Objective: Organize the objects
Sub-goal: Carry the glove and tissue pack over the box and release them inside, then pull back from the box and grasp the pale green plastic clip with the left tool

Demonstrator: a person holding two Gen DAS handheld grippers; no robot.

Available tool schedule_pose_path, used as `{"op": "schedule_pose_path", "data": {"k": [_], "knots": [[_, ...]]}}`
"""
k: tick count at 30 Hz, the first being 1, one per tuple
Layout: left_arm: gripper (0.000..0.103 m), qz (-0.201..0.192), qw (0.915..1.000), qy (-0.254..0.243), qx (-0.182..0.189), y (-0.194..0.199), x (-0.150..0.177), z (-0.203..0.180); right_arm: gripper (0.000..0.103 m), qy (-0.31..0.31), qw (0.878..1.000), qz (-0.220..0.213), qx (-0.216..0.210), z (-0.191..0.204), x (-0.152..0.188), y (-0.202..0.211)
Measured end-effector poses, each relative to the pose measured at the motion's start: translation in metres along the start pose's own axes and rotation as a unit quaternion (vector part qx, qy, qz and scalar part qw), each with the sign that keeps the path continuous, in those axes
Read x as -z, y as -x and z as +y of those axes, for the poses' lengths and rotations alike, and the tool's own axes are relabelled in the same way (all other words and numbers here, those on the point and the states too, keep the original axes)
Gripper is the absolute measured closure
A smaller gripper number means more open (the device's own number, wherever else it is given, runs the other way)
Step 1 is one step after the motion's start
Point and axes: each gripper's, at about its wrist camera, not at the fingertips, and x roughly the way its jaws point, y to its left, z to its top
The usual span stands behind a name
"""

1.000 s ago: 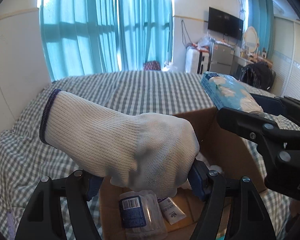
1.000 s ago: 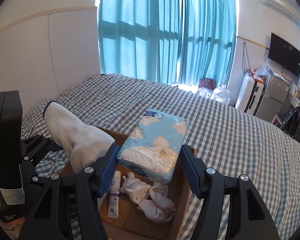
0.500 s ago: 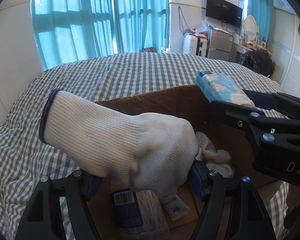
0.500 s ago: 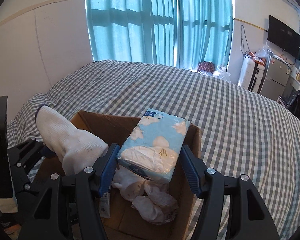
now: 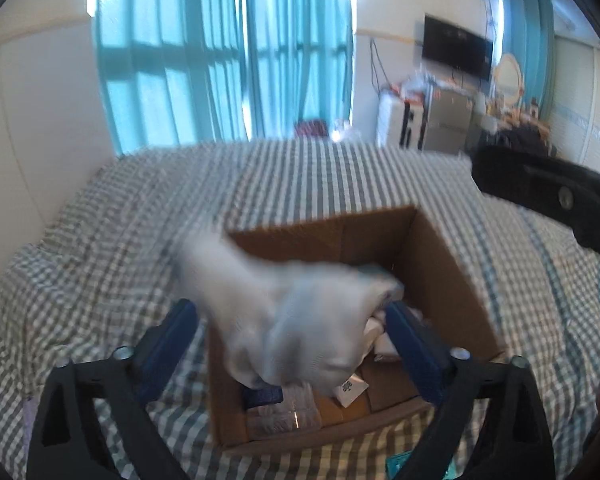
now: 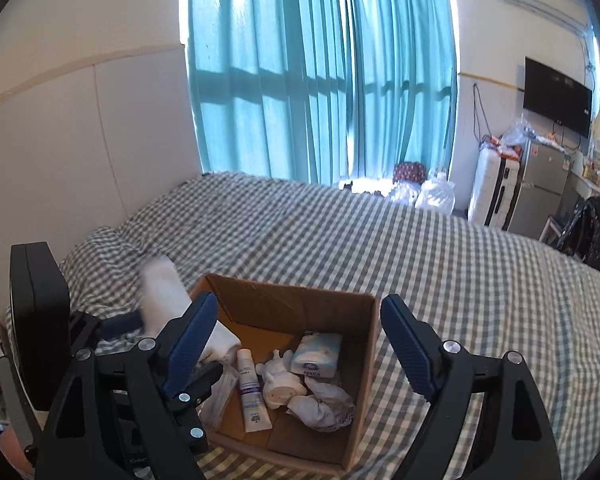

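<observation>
An open cardboard box [image 6: 364, 352] sits on the checked bed. In it lie a blue tissue pack [image 6: 317, 354], a white tube [image 6: 251, 394], a white figurine [image 6: 280, 380] and crumpled white cloth [image 6: 320, 400]. My right gripper [image 6: 296, 344] is open and empty above the box. My left gripper [image 5: 292, 344] is open; a white glove [image 5: 296, 312], blurred, is between its jaws over the box [image 5: 452, 280], and also shows at the box's left edge in the right wrist view [image 6: 168, 300].
The grey-and-white checked bedspread [image 6: 440, 264] surrounds the box. Teal curtains [image 6: 320, 72] hang behind. A white suitcase [image 6: 496, 188], a cabinet and a wall TV [image 6: 556, 96] stand at the far right. A wall runs along the left.
My right gripper opened and let go of the tissue pack, which now lies in the box. My left gripper opened and the glove is dropping from it. Both grippers rose.
</observation>
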Motion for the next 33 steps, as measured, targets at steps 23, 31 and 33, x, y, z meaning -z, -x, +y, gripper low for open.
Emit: {"op": "schedule_pose_path", "data": {"k": [23,31,33], "knots": [[0.000,-0.093,0.9934,0.020,-0.064,0.161,0.040,-0.004,0.010,0.005,0.998,-0.057,0.036,0.035,0.041,0.190],[0.000,-0.059,0.9947,0.041,-0.074,0.159,0.106,0.010,0.010,-0.024,0.999,-0.012,0.043,0.051,0.108,0.178],[0.000,-0.046,0.9951,0.041,-0.077,0.153,0.120,0.010,0.010,-0.028,0.999,0.003,0.046,0.054,0.126,0.172]]}}
